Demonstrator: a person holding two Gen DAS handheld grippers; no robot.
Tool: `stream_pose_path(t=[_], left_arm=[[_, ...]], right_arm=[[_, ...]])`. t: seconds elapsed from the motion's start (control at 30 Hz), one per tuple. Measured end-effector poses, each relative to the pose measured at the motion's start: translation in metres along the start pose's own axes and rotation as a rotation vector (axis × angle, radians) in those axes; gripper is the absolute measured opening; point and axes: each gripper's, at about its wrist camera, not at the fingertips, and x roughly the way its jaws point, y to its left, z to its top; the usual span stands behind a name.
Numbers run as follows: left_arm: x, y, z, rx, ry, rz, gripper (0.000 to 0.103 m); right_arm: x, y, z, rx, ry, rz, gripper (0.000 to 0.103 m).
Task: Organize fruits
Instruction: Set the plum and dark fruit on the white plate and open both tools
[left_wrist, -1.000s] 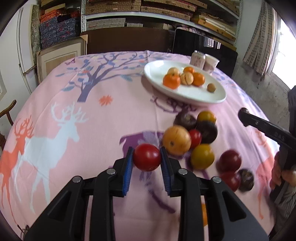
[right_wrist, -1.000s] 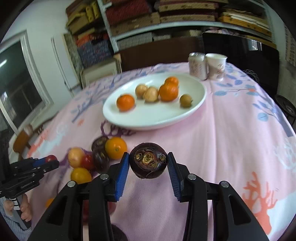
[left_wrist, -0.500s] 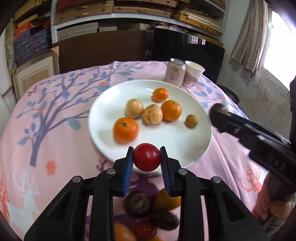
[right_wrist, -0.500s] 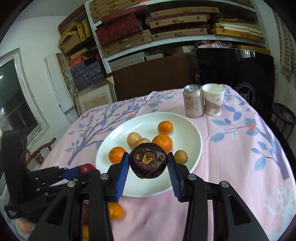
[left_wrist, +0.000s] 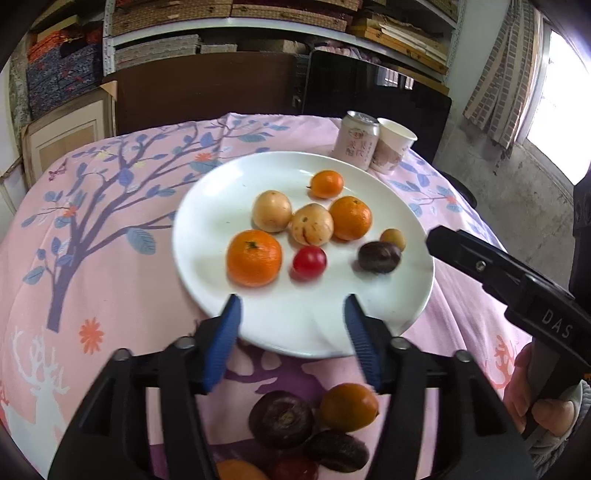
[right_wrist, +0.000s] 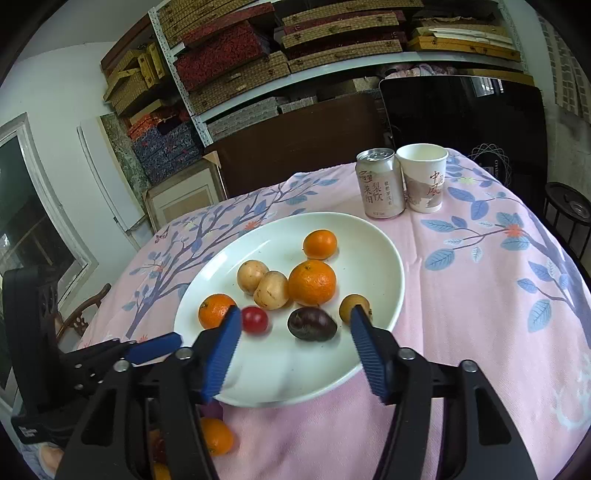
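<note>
Both grippers just let go. The left gripper (left_wrist: 291, 314) has its jaws freshly spread with nothing between them, and the red fruit (left_wrist: 309, 261) sits on the white plate (left_wrist: 207, 236) near its front edge, beside a big orange (left_wrist: 254, 257). The right gripper (right_wrist: 295, 325) has opened too, and its dark purple fruit (right_wrist: 312, 324) lies on the plate's near-right rim area. More fruit (left_wrist: 347, 406) waits on the tablecloth (left_wrist: 110, 277).

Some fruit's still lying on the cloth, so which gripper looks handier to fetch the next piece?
Probably the left gripper: open and empty, with the loose fruit on the tablecloth just beneath it. The right gripper hangs over the plate.
</note>
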Motion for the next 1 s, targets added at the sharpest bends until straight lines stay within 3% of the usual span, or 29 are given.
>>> stream_pose_path(t=[0.1, 0.23, 0.37, 0.6, 0.8, 1.0], left_arm=[[-0.019, 0.010, -0.008, -0.008, -0.037, 0.043, 0.079], [-0.043, 0.029, -0.035, -0.043, -0.060, 0.090, 0.087], [-0.059, 0.045, -0.064, -0.075, -0.059, 0.164, 0.088], [-0.078, 0.048, -0.102, -0.090, -0.056, 0.154, 0.088], [-0.076, 0.032, -0.109, -0.019, -0.056, 0.182, 0.092], [-0.072, 0.043, -0.111, -0.039, -0.044, 0.234, 0.093]], right_arm=[[-0.006, -0.007, -0.007, 0.024, 0.000, 0.003, 0.070], [-0.013, -0.017, -0.016, 0.076, 0.007, 0.015, 0.071], [-0.030, -0.019, -0.031, 0.094, -0.004, 0.020, 0.079], [-0.051, -0.023, -0.049, 0.110, -0.010, 0.026, 0.085], [-0.048, -0.023, -0.051, 0.099, 0.004, 0.020, 0.086], [-0.049, -0.023, -0.051, 0.101, 0.006, 0.036, 0.086]])
